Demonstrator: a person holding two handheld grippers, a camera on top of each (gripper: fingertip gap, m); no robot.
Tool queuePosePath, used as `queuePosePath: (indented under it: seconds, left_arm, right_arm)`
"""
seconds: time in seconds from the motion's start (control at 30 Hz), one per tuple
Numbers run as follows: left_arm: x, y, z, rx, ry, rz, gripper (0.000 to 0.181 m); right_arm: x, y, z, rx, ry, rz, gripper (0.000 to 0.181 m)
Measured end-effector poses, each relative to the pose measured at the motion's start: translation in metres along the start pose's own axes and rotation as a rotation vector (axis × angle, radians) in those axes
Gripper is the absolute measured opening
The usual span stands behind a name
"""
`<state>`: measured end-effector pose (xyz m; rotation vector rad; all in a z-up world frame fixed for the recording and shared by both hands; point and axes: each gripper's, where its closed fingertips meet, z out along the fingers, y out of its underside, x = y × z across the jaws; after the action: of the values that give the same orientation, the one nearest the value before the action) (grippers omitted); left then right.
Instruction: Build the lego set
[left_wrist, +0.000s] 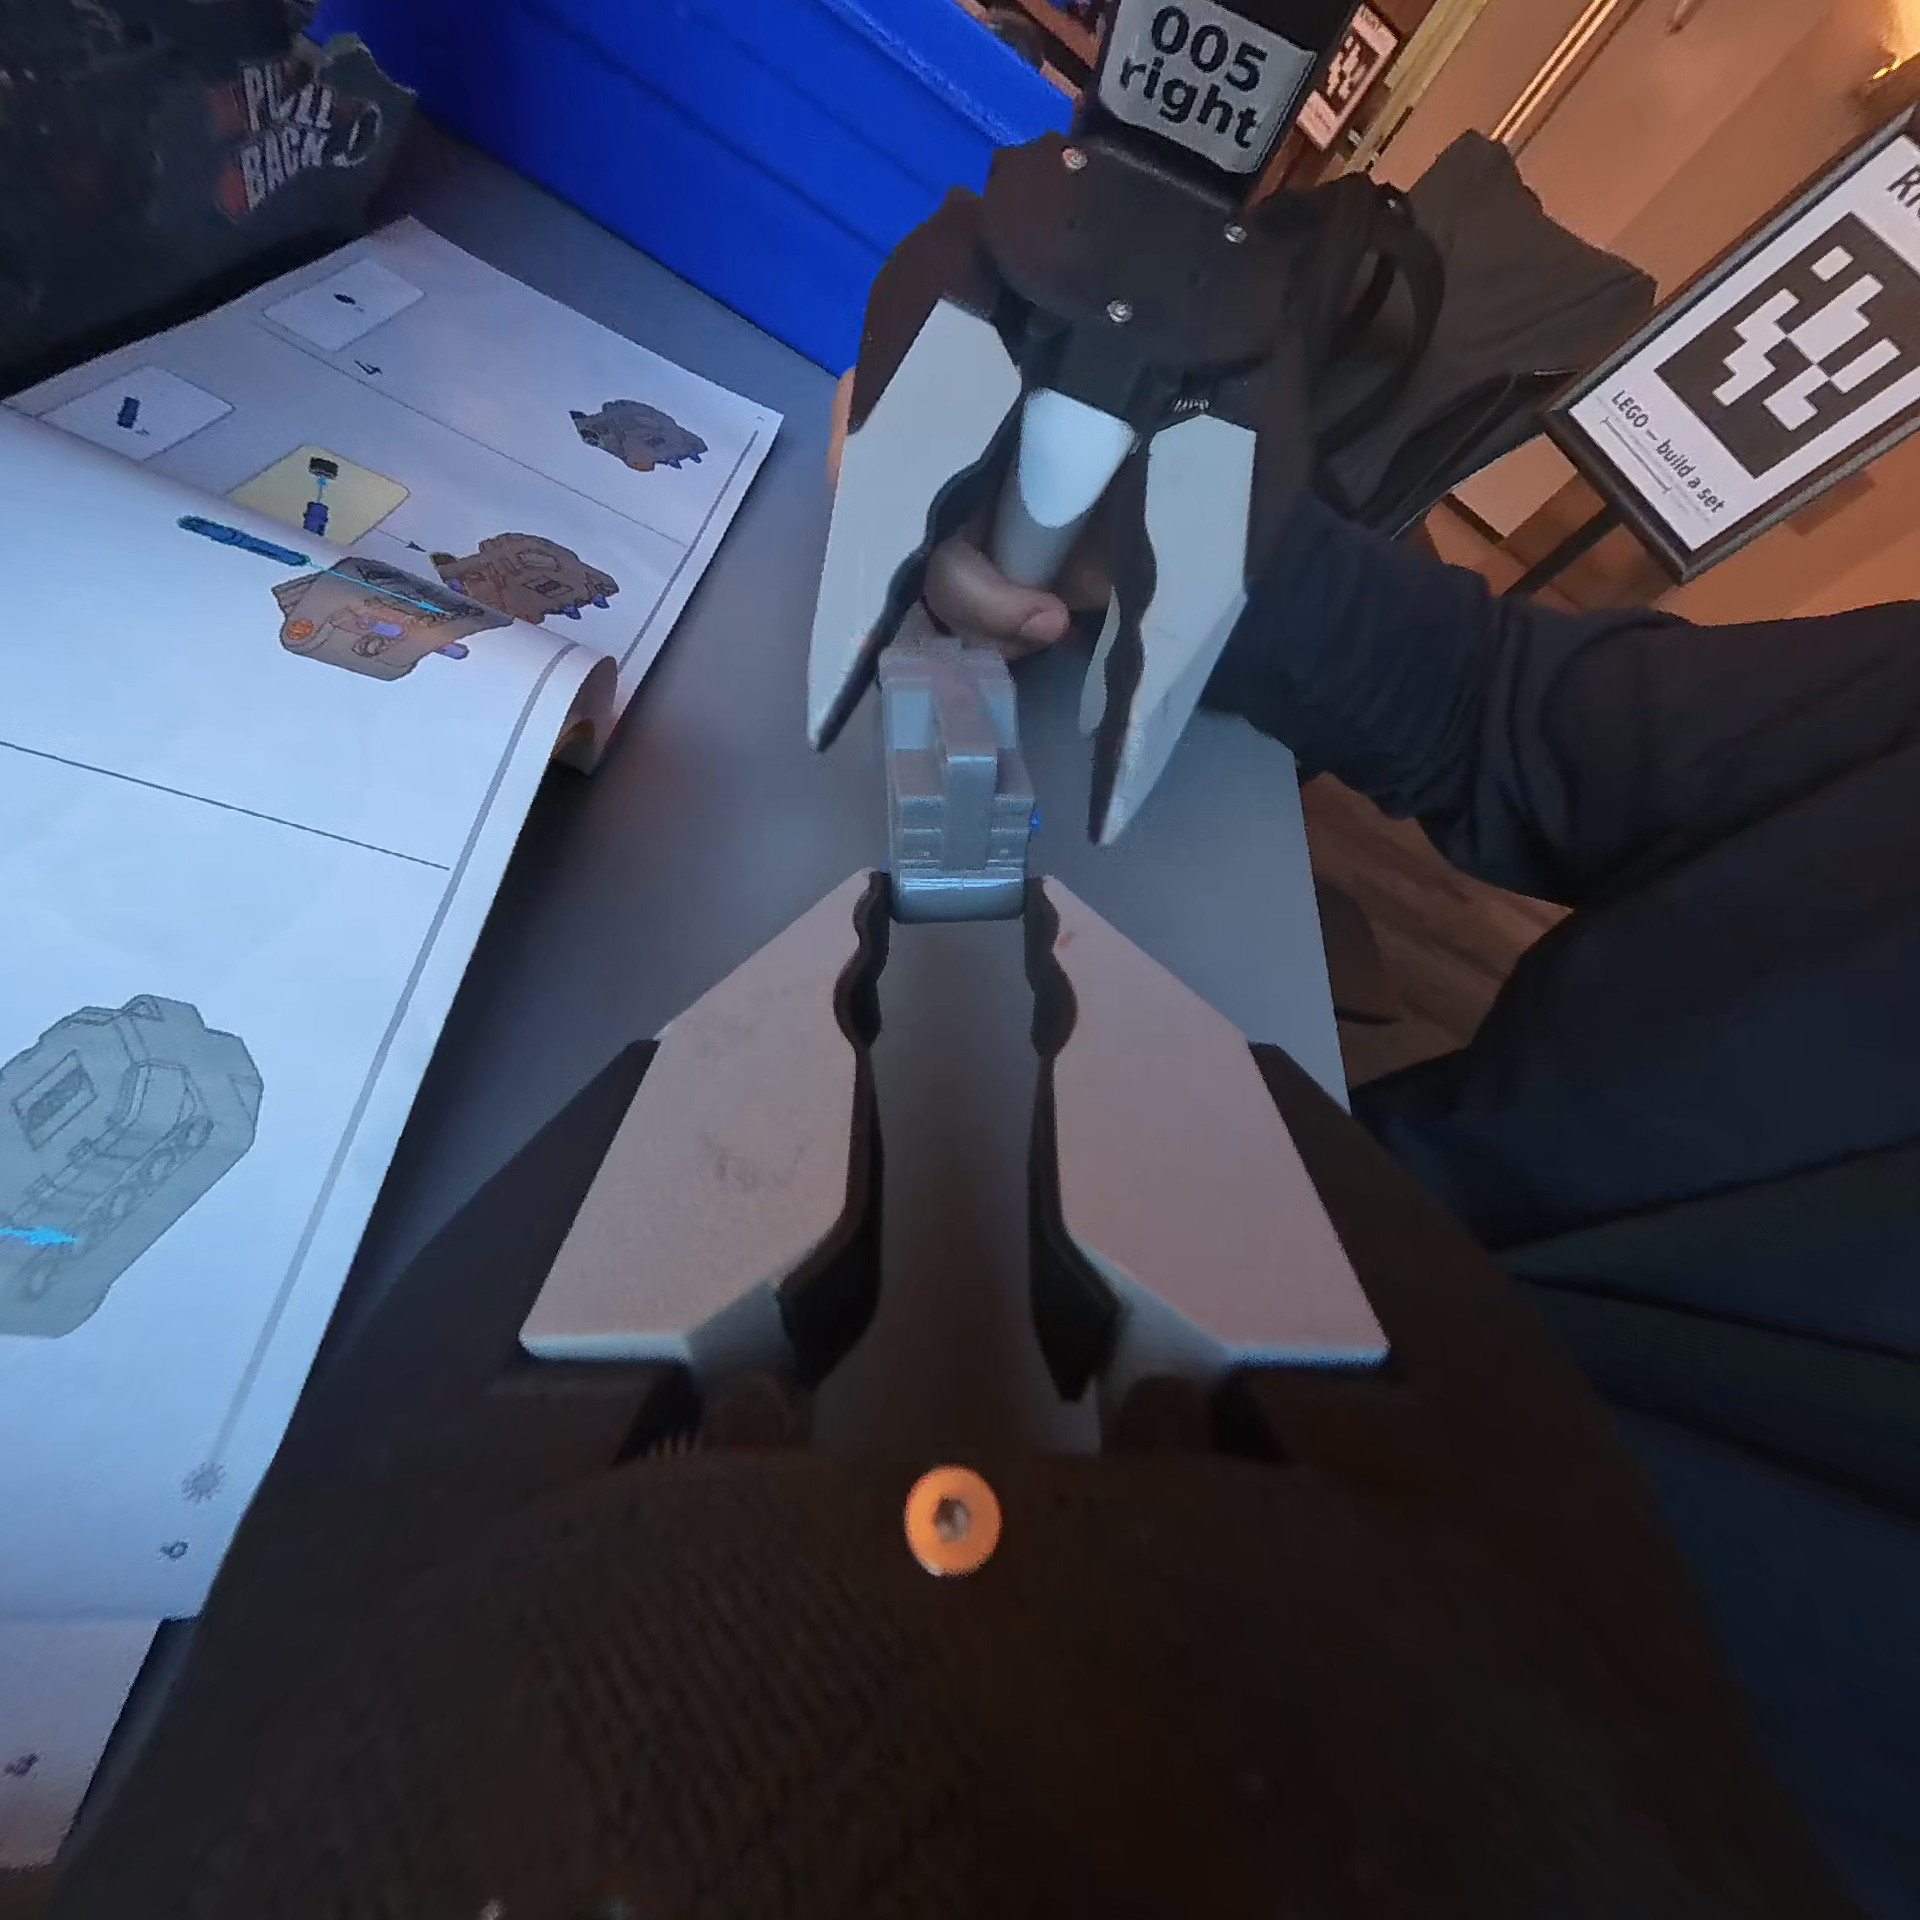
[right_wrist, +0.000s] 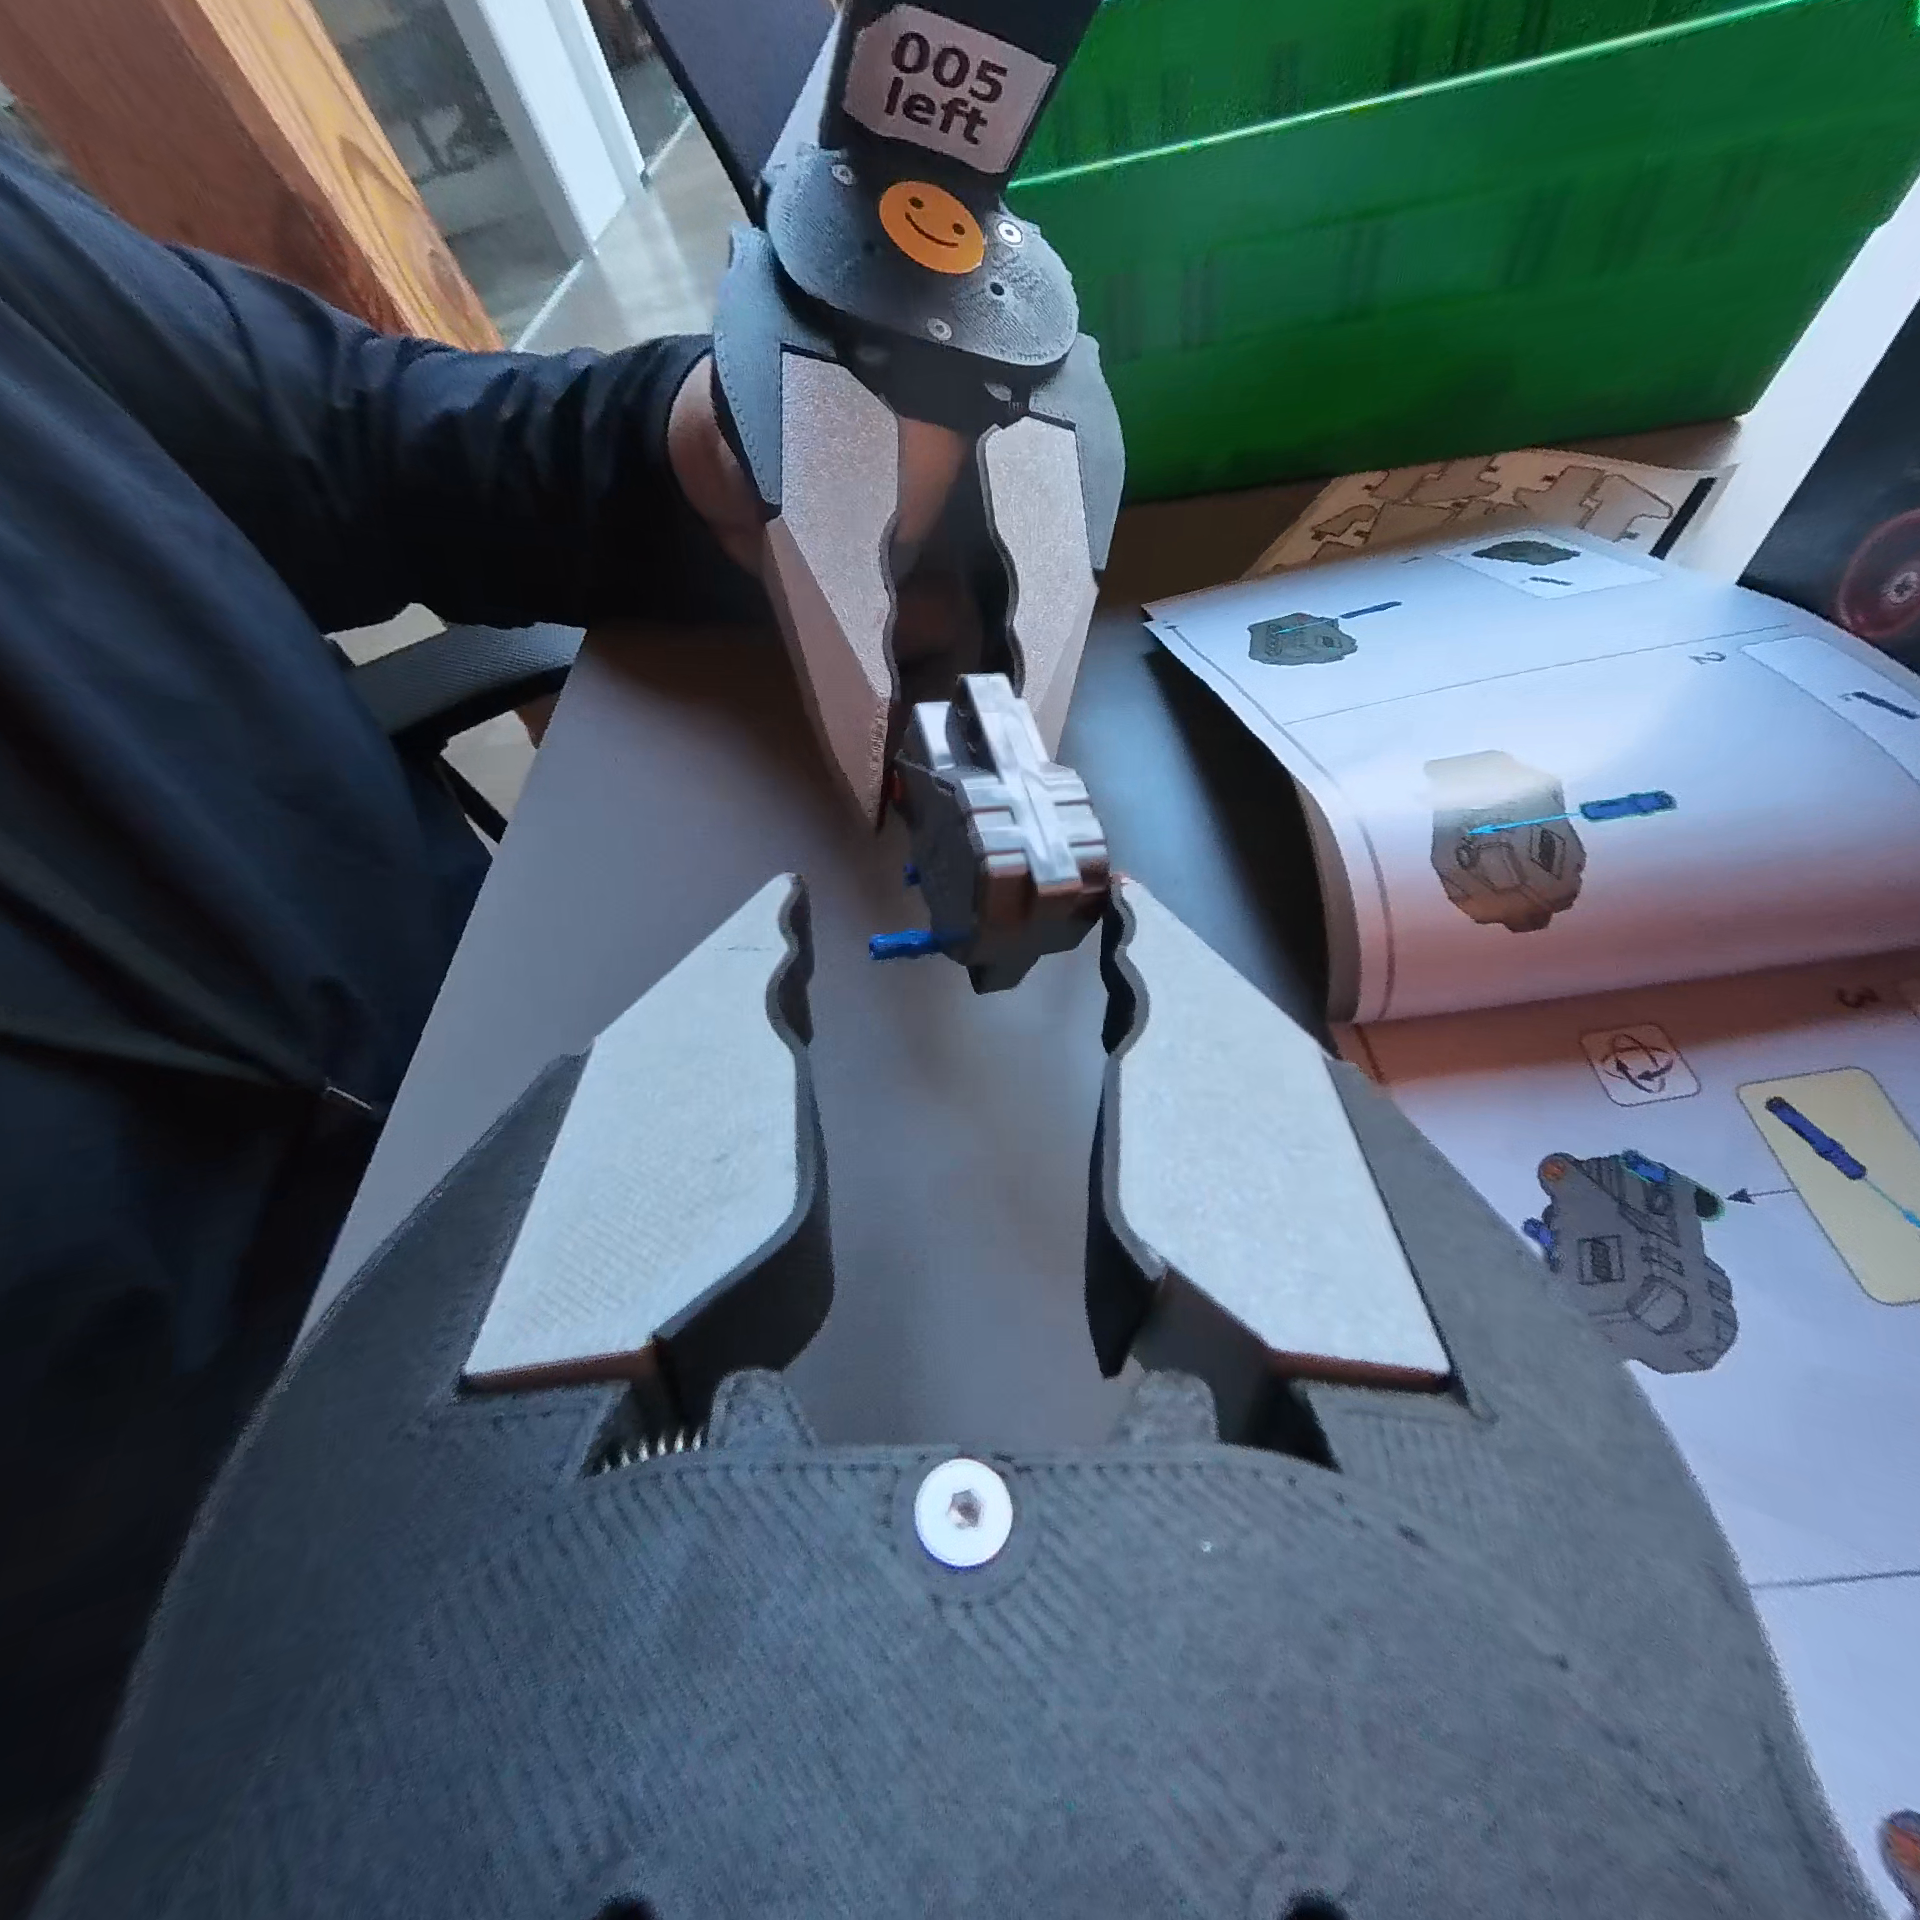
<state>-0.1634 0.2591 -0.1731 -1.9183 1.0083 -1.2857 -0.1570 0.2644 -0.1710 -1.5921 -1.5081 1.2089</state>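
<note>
Between our two sets of fingertips, above the grey table's (left_wrist: 644, 935) near edge, we pinch the grey lego assembly (left_wrist: 951, 800) with the left gripper (left_wrist: 956, 894). Our right gripper (right_wrist: 951, 914) stands spread wide, one fingertip touching the assembly beside its blue pin (right_wrist: 902, 943). An open instruction booklet (left_wrist: 312, 727) lies further in on the table.

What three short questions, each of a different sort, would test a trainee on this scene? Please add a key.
1. True or false: the left hand-held gripper is shut on the grey Lego assembly.
2. Which colour is the pin sticking out of the assembly? A red, B blue, C yellow.
3. Fill in: the right hand-held gripper has its jaws ____.
Key: 1 true; 2 B; 3 open.
</note>
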Motion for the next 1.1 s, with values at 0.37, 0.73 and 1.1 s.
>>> queuePosePath:
  seconds: [0.37,0.73,1.1]
  left_arm:
    - [0.008,-0.016,-0.001,0.110,0.044,-0.009,0.024]
    - [0.004,-0.006,0.011,0.027,-0.066,0.120,0.028]
    - [0.013,-0.003,0.015,0.007,-0.038,0.167,0.024]
  right_arm:
    - [0.002,-0.005,-0.009,0.000,0.052,-0.063,0.029]
    - [-0.006,0.007,-0.012,-0.111,-0.025,0.060,0.023]
    - [-0.014,0.002,-0.009,-0.089,-0.062,0.083,0.022]
